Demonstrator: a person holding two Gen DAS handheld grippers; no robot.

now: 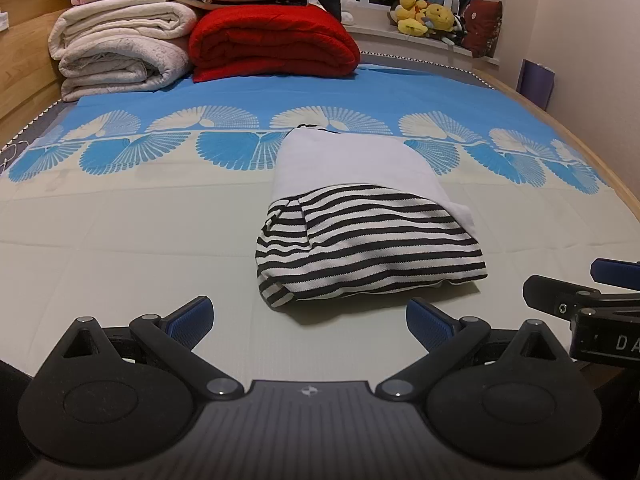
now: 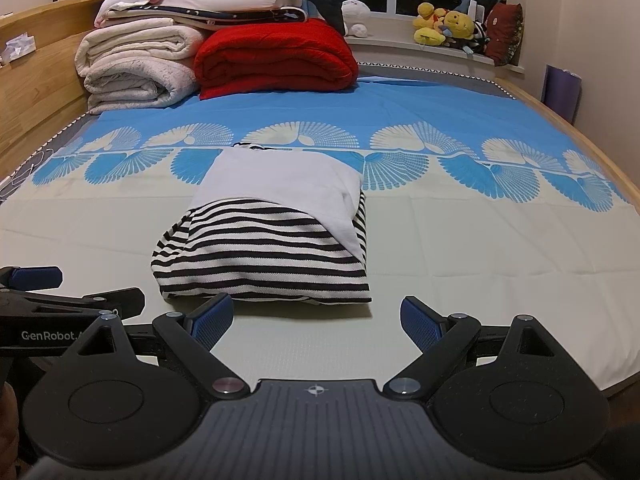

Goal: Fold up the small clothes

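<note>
Left wrist view: the folded striped shirt (image 1: 360,236) lies mid-bed (image 1: 120,240); left gripper (image 1: 310,322) and right gripper (image 2: 316,320) jaws wide open, holding nothing.

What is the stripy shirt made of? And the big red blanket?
The stripy shirt looks like soft knitted cotton: fine ribs show along its stripes, and its finish is matte. The red blanket seems a thick, fuzzy fleece or quilt, puffy where folded, though that is less certain.

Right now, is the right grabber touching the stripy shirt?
Apart. In the right wrist view, the open right gripper sits short of the striped shirt, with bare sheet showing between its fingertips and the shirt's near edge.
</note>
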